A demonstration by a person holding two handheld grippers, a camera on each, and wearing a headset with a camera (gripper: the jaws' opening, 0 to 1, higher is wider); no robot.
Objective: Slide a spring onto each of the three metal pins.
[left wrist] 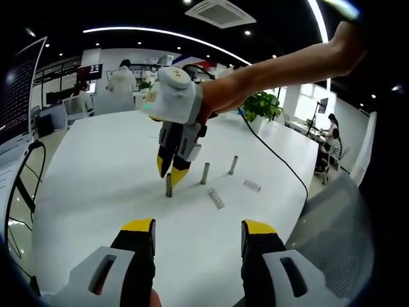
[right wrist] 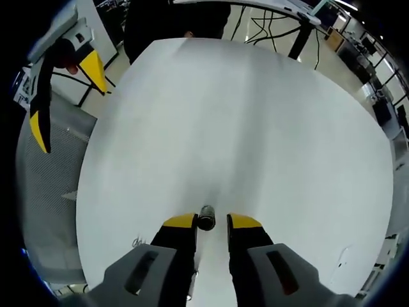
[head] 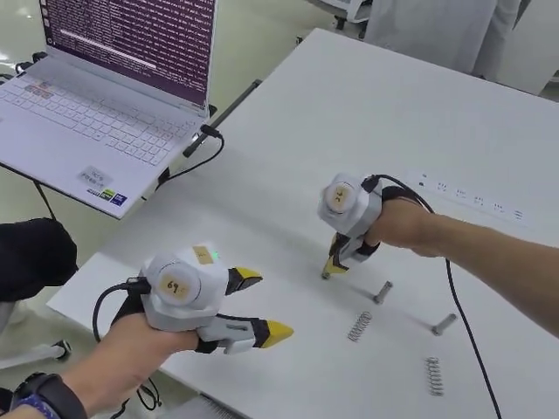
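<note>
My right gripper (head: 330,267) points straight down at the table (head: 349,113) over the left pin. A spring (left wrist: 169,186) stands around that pin. In the right gripper view the spring's top end (right wrist: 206,218) lies between the yellow fingertips (right wrist: 180,221), against the left one, with a small gap to the right one. The jaws stand only narrowly apart. Two bare pins (head: 382,292) (head: 444,325) stand upright to the right. Two loose springs (head: 359,326) (head: 433,375) lie flat in front of them. My left gripper (head: 262,305) hovers open and holds nothing, near the table's front edge.
An open laptop (head: 96,105) sits at the back left, with a black cable (head: 196,161) running to the table. A white power strip (head: 472,196) lies at the back right. People stand at benches (left wrist: 121,80) in the distance.
</note>
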